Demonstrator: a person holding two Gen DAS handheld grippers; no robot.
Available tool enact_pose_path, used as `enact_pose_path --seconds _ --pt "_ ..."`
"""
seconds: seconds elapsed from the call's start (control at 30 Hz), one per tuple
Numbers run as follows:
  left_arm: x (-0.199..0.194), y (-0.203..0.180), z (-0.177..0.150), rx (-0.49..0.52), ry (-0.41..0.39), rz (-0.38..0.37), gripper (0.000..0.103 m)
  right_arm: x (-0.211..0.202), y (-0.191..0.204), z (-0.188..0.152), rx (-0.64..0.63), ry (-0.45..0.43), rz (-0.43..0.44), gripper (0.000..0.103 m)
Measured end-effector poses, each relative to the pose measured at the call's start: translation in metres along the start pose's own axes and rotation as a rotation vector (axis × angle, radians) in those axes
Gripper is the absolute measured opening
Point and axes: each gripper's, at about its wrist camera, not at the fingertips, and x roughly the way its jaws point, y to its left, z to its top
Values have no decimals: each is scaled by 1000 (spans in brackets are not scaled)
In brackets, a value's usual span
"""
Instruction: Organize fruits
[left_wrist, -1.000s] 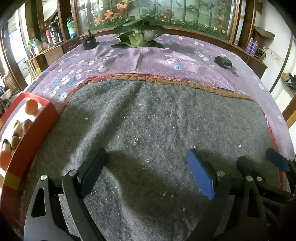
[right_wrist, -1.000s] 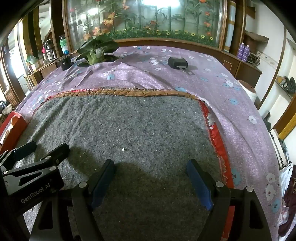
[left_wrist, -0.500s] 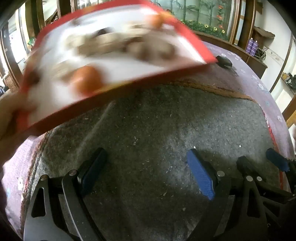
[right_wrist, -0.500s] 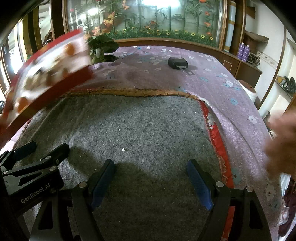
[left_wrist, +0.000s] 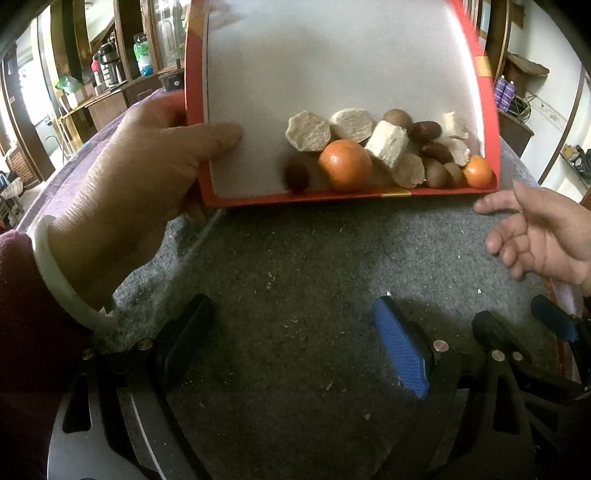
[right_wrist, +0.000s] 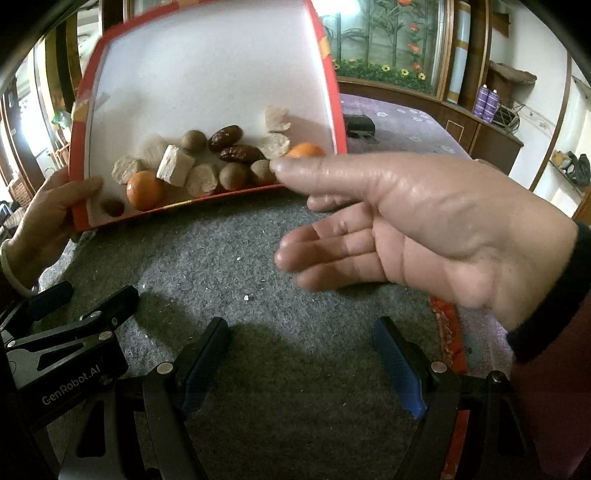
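Observation:
A red box (left_wrist: 487, 122) (right_wrist: 79, 144) with a white inside is held tilted above the grey mat by a person's left hand (left_wrist: 140, 166) (right_wrist: 44, 218). Its fruits have slid to the low edge: an orange (left_wrist: 345, 164) (right_wrist: 144, 190), a smaller orange (left_wrist: 477, 171) (right_wrist: 304, 149), brown dates (right_wrist: 226, 136), round brown fruits and pale cut chunks (left_wrist: 386, 144). The person's right hand (left_wrist: 543, 232) (right_wrist: 424, 225) hovers open by the box's right corner. My left gripper (left_wrist: 293, 341) and right gripper (right_wrist: 303, 363) rest on the mat, both open and empty, well short of the box.
The grey felt mat (left_wrist: 314, 266) (right_wrist: 240, 280) lies on a purple flowered cloth (right_wrist: 406, 122). A small black object (right_wrist: 360, 125) sits on the cloth behind the box. Wooden cabinets and shelves ring the table. The right gripper's body shows at the left wrist view's right edge (left_wrist: 517, 365).
The red box was lifted from the mat's left side, swung across, and now hangs tilted in front of both grippers. A second hand has come in from the right. Neither gripper moved.

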Motion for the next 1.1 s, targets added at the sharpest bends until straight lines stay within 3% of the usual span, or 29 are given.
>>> enact_pose_path --seconds 1.1 --pt "-1 -3 1 0 1 0 90 1 2 -1 0 -1 0 80"
